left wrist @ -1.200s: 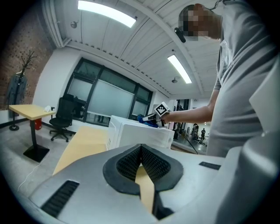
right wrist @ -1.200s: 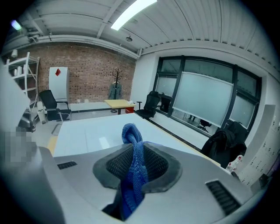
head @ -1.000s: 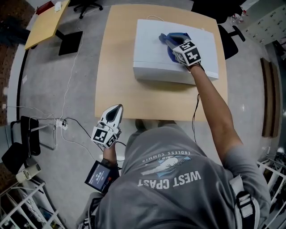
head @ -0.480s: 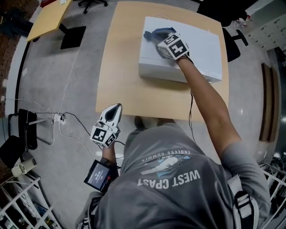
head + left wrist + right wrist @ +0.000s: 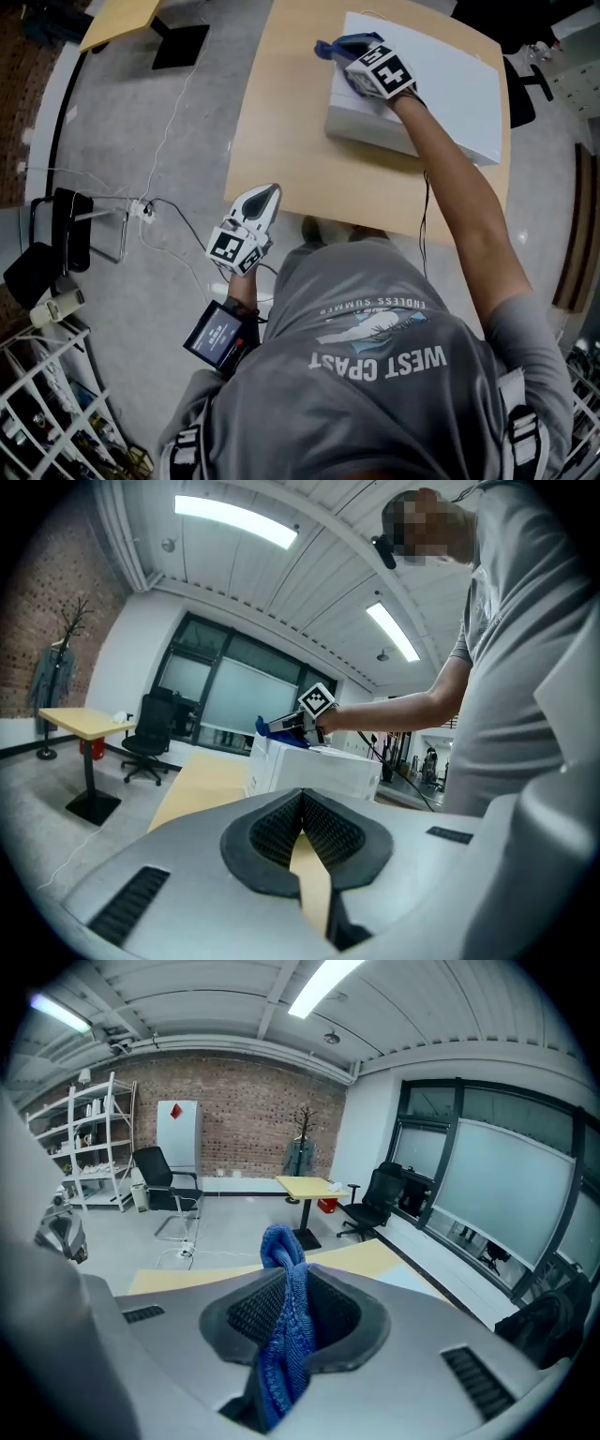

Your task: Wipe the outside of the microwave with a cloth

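A white microwave (image 5: 441, 84) stands on a light wooden table (image 5: 309, 159); in the left gripper view the microwave (image 5: 309, 771) shows ahead. My right gripper (image 5: 339, 54) is shut on a blue knitted cloth (image 5: 336, 47) and rests at the top left corner of the microwave. In the right gripper view the cloth (image 5: 286, 1335) is pinched between the jaws and sticks out past them. My left gripper (image 5: 264, 195) hangs shut and empty near the table's near left edge, off the microwave. Its jaws (image 5: 305, 832) meet with nothing between them.
A power cable and socket strip (image 5: 141, 208) lie on the floor left of the table. A black chair (image 5: 56, 253) and a white wire rack (image 5: 47, 412) stand at the left. A second small table (image 5: 117, 19) is at the far left. A screen device (image 5: 220, 336) is strapped on the left forearm.
My right gripper has slid the blue cloth leftwards across the top of the microwave, from its middle to its left corner. The left gripper has kept its place.
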Tool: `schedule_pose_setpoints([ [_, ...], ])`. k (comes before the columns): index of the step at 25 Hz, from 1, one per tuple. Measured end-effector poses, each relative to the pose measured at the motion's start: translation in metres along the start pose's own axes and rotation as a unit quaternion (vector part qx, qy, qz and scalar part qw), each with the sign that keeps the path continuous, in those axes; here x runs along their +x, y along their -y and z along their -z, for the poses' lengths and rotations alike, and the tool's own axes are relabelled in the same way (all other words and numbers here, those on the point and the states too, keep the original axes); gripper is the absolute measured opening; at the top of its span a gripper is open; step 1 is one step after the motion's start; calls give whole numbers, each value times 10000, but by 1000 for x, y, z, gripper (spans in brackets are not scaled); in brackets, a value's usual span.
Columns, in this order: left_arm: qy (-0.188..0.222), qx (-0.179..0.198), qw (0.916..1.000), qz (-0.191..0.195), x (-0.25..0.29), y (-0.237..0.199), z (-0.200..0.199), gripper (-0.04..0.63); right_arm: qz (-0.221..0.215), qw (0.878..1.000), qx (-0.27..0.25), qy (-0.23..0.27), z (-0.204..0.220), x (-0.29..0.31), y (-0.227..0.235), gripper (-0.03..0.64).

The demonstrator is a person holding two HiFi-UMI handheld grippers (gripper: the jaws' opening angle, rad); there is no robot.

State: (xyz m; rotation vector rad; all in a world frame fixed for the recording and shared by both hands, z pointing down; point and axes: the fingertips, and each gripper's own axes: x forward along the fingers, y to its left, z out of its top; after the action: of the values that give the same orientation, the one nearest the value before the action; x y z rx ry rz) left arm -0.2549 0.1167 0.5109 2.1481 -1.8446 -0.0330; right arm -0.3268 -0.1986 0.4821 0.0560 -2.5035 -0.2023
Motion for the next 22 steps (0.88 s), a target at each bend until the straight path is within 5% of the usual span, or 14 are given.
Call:
schedule_pose_setpoints([
  [6, 79, 206, 9996, 165, 5, -13, -6, 23, -51, 9955, 810, 498, -18, 0, 2, 78],
  [11, 57, 189, 9997, 175, -11, -64, -13, 23, -263, 9775, 1668, 1261, -72, 25, -9, 77],
  [14, 63, 243, 9994, 221, -9, -61, -18, 23, -561, 9450, 2412, 2136, -94, -6, -5, 77],
  [19, 51, 329, 9989, 325, -2, -58, -23, 23, -814, 8680, 3402, 3524, -114, -65, 11, 77],
  [22, 17, 413, 9980, 469, -1, -57, -15, 23, -784, 8434, 3546, 3960, -108, -91, 10, 77],
])
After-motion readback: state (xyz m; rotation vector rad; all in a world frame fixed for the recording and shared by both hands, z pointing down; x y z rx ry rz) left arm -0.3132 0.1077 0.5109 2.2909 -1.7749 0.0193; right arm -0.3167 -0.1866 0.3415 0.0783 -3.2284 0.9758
